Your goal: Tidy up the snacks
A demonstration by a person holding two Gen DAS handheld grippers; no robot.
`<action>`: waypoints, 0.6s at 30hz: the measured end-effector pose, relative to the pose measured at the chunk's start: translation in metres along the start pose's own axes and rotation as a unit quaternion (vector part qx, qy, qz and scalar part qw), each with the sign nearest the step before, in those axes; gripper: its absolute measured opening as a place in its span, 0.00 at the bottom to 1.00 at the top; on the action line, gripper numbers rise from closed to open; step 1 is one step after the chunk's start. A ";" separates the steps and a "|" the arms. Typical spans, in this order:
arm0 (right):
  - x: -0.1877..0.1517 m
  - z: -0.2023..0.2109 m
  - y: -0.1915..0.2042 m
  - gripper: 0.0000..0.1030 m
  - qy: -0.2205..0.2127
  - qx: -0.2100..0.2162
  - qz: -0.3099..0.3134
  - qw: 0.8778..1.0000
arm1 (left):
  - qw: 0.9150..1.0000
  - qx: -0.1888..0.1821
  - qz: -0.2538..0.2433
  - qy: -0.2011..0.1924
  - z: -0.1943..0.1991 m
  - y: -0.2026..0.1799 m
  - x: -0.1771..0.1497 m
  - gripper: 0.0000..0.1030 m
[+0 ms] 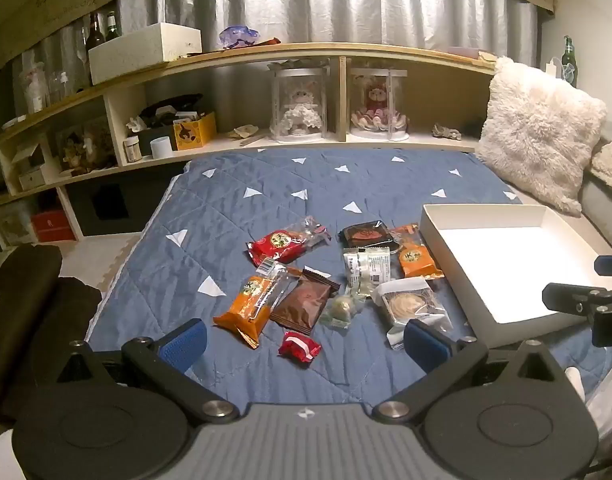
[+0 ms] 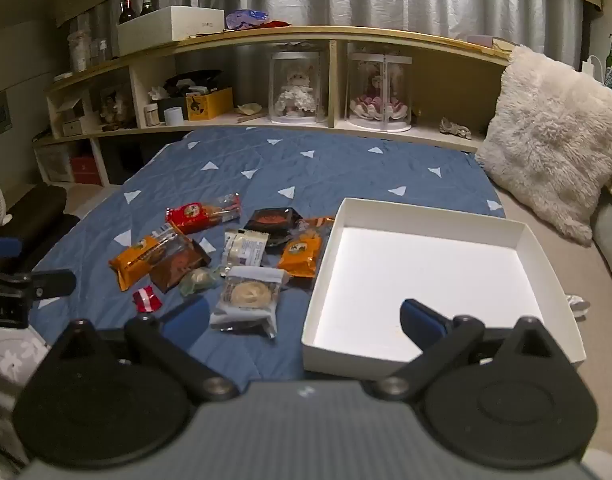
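Several wrapped snacks lie in a loose heap on the blue quilt [image 1: 234, 208]: a red pack [image 1: 284, 245], an orange pack [image 1: 248, 306], a brown pouch [image 1: 304, 305], a small red candy [image 1: 299, 348], a clear-wrapped round cake [image 1: 410, 307] and a black pack [image 1: 366, 236]. An empty white box [image 1: 502, 256] sits to their right. My left gripper [image 1: 304, 344] hovers open just short of the small red candy, holding nothing. My right gripper [image 2: 304, 320] stands open over the near left corner of the white box [image 2: 422, 276], with the round cake [image 2: 248, 296] beside its left finger.
A long wooden shelf [image 1: 290, 50] with two boxed dolls, jars and a yellow carton runs behind the bed. A fluffy white pillow [image 1: 538, 128] leans at the right. Dark cushions [image 1: 30, 304] lie on the floor at the left. The right gripper's body [image 1: 590, 304] shows at the right edge.
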State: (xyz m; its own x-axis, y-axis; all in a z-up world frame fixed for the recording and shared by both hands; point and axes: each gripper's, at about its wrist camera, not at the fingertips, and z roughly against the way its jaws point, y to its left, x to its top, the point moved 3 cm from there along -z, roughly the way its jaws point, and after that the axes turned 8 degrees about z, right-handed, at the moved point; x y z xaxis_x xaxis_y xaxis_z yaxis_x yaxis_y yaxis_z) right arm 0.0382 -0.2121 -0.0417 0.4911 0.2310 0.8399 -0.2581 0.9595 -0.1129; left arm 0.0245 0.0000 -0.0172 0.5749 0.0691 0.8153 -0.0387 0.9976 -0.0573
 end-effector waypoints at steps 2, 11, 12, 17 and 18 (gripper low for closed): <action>0.000 0.000 0.000 0.99 0.001 0.000 0.000 1.000 | 1.000 -0.001 0.001 0.002 0.000 0.000 0.000 1.00; 0.000 0.000 0.000 0.99 0.001 -0.001 0.001 1.000 | 1.000 -0.002 0.001 0.002 0.000 0.000 0.000 1.00; 0.000 0.000 0.001 0.99 0.002 -0.001 0.002 1.000 | 1.000 -0.002 0.000 0.002 0.000 0.000 0.000 1.00; 0.000 -0.001 0.001 0.99 0.002 -0.002 0.002 1.000 | 1.000 -0.003 0.001 0.003 0.000 0.000 0.000 1.00; 0.000 -0.001 0.001 0.99 0.002 -0.002 0.002 1.000 | 1.000 -0.003 0.002 0.003 0.000 0.000 0.000 1.00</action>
State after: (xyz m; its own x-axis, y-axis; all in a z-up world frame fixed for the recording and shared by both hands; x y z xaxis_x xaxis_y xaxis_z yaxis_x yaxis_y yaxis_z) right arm 0.0385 -0.2113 -0.0421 0.4934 0.2350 0.8374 -0.2562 0.9594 -0.1183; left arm 0.0244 0.0000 -0.0175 0.5790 0.0721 0.8121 -0.0354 0.9974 -0.0633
